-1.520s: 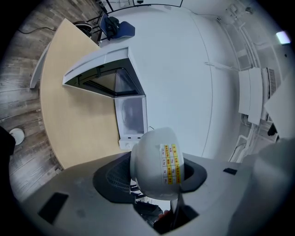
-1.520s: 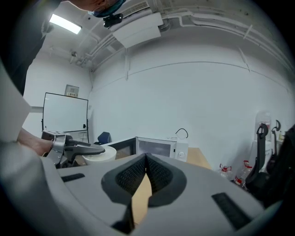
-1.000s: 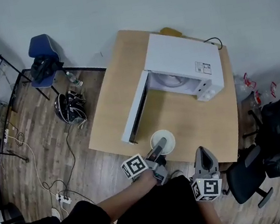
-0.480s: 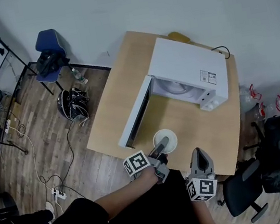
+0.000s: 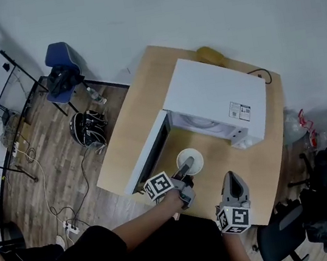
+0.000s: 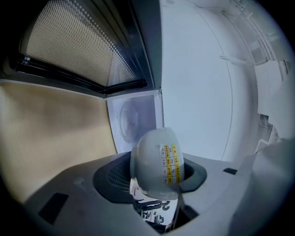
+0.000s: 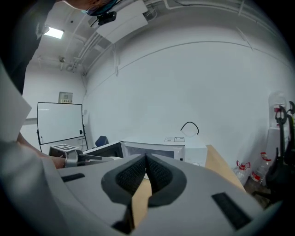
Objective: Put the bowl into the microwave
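A white bowl (image 5: 192,157) hangs just above the wooden table (image 5: 141,109), right in front of the open cavity of the white microwave (image 5: 213,97). My left gripper (image 5: 187,165) is shut on the bowl's near rim. In the left gripper view the bowl (image 6: 156,161) sits tilted between the jaws, its labelled underside towards the camera, with the microwave cavity (image 6: 136,120) straight behind it and the open door (image 6: 78,50) up to the left. My right gripper (image 5: 233,177) hovers over the table's near edge, shut and empty (image 7: 145,173).
The microwave door (image 5: 149,156) swings out to the left over the table. A yellow object (image 5: 210,55) lies behind the microwave. On the floor stand a blue chair (image 5: 61,68), a dark bag (image 5: 91,127) and cables. A black office chair (image 5: 285,238) is at the right.
The left gripper has carried the bowl nearer to the microwave's opening. The right gripper has stayed shut near the table's front edge.
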Available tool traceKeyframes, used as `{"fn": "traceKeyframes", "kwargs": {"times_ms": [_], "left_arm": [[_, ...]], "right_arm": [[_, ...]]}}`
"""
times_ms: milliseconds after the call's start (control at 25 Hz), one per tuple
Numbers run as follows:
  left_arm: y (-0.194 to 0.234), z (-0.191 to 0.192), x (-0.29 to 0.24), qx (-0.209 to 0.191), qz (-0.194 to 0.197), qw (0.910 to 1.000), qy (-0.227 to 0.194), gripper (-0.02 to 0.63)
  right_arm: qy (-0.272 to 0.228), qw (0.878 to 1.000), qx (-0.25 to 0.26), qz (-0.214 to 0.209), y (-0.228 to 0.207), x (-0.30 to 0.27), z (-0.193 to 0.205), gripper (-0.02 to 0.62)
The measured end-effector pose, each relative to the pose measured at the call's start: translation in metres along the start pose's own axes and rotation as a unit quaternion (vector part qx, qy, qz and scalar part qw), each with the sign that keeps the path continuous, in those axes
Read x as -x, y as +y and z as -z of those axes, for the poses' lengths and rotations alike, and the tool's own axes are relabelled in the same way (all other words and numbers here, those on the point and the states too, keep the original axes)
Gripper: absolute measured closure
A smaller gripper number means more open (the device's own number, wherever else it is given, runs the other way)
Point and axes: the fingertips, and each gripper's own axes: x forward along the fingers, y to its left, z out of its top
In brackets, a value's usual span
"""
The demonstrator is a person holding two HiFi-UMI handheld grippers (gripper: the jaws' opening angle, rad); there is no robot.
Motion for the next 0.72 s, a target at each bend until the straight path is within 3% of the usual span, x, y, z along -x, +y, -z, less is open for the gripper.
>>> {"fn": "traceKeyframes", "kwargs": {"times_ms": [360, 560, 720], "left_arm": [[0.033, -0.035, -0.073, -0.008, -0.015, 0.9997, -0.020, 0.390], [0.043, -0.052, -0.110, -0.022, -0.002, 0.9994, -0.025, 0.390], [0.059, -0.068, -0.129, -0.014, -0.014, 0.9994, -0.030, 0.390]], "right_arm": [[0.035, 0.999, -0.008, -0.029, -0.032, -0.047, 0.021, 0.535], [0.041, 0.999, 0.000, -0.017, -0.049, -0.064, 0.024, 0.535], [0.042, 0.999, 0.005, -0.013, -0.053, -0.074, 0.020, 0.535]]}}
